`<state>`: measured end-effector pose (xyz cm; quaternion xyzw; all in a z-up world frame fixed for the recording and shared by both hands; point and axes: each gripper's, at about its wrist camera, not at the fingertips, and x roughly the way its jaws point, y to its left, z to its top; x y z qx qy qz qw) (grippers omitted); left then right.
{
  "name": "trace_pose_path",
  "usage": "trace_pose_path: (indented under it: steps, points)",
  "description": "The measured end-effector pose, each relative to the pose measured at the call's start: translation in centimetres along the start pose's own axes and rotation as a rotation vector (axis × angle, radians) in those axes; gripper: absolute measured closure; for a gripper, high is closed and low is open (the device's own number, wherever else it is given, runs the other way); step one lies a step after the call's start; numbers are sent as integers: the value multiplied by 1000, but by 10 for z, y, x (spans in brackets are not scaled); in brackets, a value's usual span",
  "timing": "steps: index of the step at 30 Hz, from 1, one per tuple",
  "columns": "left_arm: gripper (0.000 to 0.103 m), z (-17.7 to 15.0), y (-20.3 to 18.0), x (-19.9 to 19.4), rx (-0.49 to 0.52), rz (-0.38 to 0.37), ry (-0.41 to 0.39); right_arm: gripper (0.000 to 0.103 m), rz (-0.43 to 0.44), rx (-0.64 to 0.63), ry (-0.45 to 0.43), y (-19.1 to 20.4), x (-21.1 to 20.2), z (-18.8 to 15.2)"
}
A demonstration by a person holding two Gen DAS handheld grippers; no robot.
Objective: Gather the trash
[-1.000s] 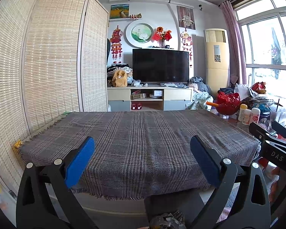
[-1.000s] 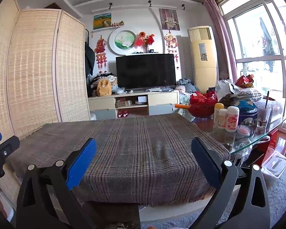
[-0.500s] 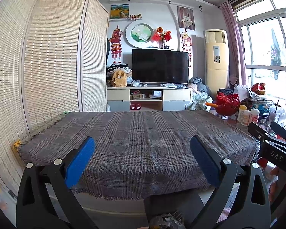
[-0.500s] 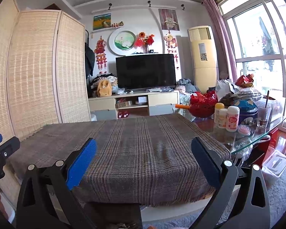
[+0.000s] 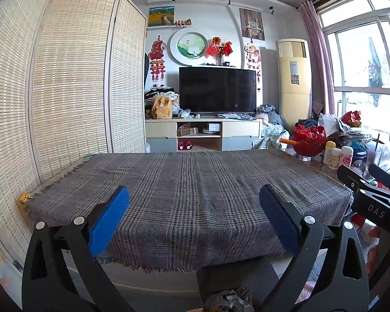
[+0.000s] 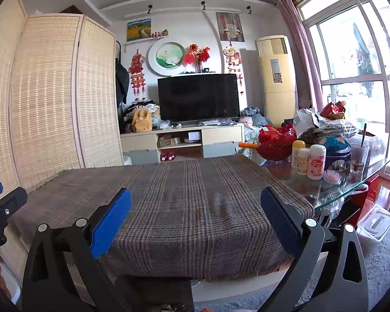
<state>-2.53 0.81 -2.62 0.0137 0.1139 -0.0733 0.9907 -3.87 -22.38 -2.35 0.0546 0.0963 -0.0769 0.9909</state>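
Both grippers hover at the near edge of the tabletop (image 5: 195, 182), which is draped in a grey plaid cloth (image 6: 189, 195). The left gripper (image 5: 193, 218) is spread wide with nothing between its blue pads (image 5: 108, 221); the right gripper (image 6: 195, 221) is likewise released and empty. No trash lies on the cloth itself. To the right of the cloth, bare glass carries a red basket (image 6: 275, 143), small white bottles (image 6: 316, 161), a pink hairbrush (image 6: 332, 176) and a drinking glass (image 6: 358, 157), with crumpled bags (image 6: 322, 119) heaped behind them. Beyond the tabletop stands a television (image 5: 217, 91).
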Motion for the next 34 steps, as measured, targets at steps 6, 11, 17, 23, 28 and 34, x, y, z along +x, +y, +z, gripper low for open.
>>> trace_pose_path:
  steps: [6, 11, 17, 23, 28, 34]
  points:
    - [8, 0, 0, 4, -1, 14, 27, 3, -1, -1, 2, 0, 0, 0]
    - [8, 1, 0, 6, 1, 11, 32, 3, -1, -2, -1, -1, -1, -1]
    - [8, -1, -2, 5, 15, -9, 23, 3, 8, 0, 11, -3, 1, -2]
    - [8, -1, -2, 2, 9, -19, 17, 3, 10, 3, 15, -4, 1, -3]
    - [8, -1, -1, 2, 4, -4, 17, 3, 11, 5, 17, -5, 2, -2]
    - [8, 1, 8, 5, -52, -35, 36, 3, 13, 5, 20, -6, 2, -3]
